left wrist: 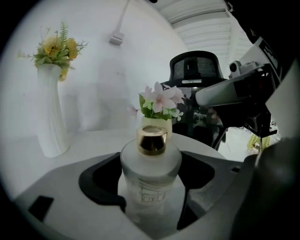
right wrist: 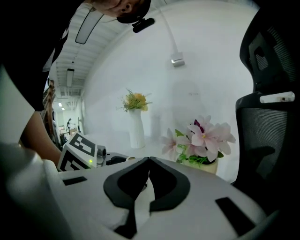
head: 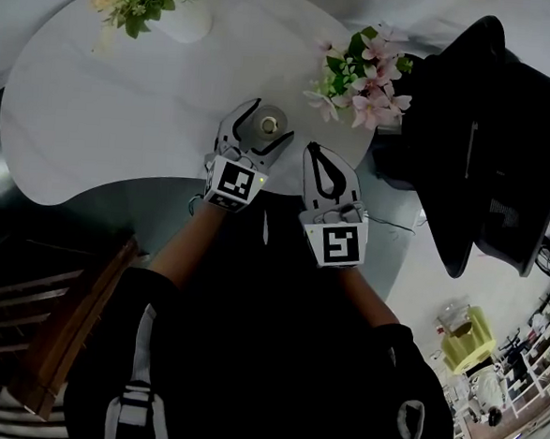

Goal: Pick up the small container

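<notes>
Frosted-glass, gold-capped small container (left wrist: pixel 151 171) standing loose between spread jaws of left gripper (head: pixel 265 129); likely slick, breakable; grasping mid-body advisable. Right gripper (right wrist: pixel 149 161) clenching nothing.

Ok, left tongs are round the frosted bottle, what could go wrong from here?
The left tongs stand open around the small container, pads not pressing; lifting now would likely leave it behind.
Its round frosted body could slip, and it stands near the table edge.
The pink flower pot stands just behind; pushing forward might knock it.
</notes>
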Tool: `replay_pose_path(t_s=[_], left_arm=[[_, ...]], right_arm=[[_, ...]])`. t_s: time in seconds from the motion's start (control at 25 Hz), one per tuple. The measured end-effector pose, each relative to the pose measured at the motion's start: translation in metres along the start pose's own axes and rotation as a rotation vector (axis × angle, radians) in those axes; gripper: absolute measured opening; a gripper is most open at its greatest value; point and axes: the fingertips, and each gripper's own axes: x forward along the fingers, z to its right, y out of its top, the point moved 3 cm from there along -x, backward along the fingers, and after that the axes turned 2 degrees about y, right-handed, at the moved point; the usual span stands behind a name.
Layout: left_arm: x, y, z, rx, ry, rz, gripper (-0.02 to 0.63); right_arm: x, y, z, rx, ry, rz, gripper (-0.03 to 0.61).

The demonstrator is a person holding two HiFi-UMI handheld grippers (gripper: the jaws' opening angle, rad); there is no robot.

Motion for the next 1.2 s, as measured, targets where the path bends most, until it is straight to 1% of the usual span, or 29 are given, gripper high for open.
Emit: replay_pose_path(t_s=[0.08,0.36,0.48,0.56,0.68,0.84,0.96,1.2], left_arm=[[0.002,0.001,0.001,0.013,-0.009,0.003,0.339],[0.006,0.003,0.001,0.022,-0.004,-0.006,0.334],[0.001,0.013,0.001,0.022,0.001,0.000,0.334],[-0.006,0.026,0.001,0.037,0.003,0.006,0.334],[-0.016,0.055,0.002,0.055,0.009,0.044,0.334],[-0.035,0.095,0.001,0.030,0.014,0.102,0.334],[-0.050,0.120,-0.001,0.022,0.046,0.112,0.334],[-0.087,0.170,-0.010,-0.016,0.126,0.176,0.334]], right_arm=[[-0.003,-0.001,0.000,0.005,-0.008,-0.004,0.023],[-0.009,0.000,0.001,-0.001,-0.025,0.006,0.023],[-0.012,0.005,0.001,-0.008,-0.028,0.022,0.023],[-0.014,0.009,0.001,-0.012,-0.034,0.037,0.023],[-0.018,0.019,0.004,-0.021,-0.045,0.072,0.023],[-0.025,0.043,0.007,-0.041,-0.050,0.187,0.023],[-0.033,0.063,0.008,-0.049,-0.054,0.246,0.023],[-0.048,0.099,0.008,-0.127,-0.085,0.305,0.023]])
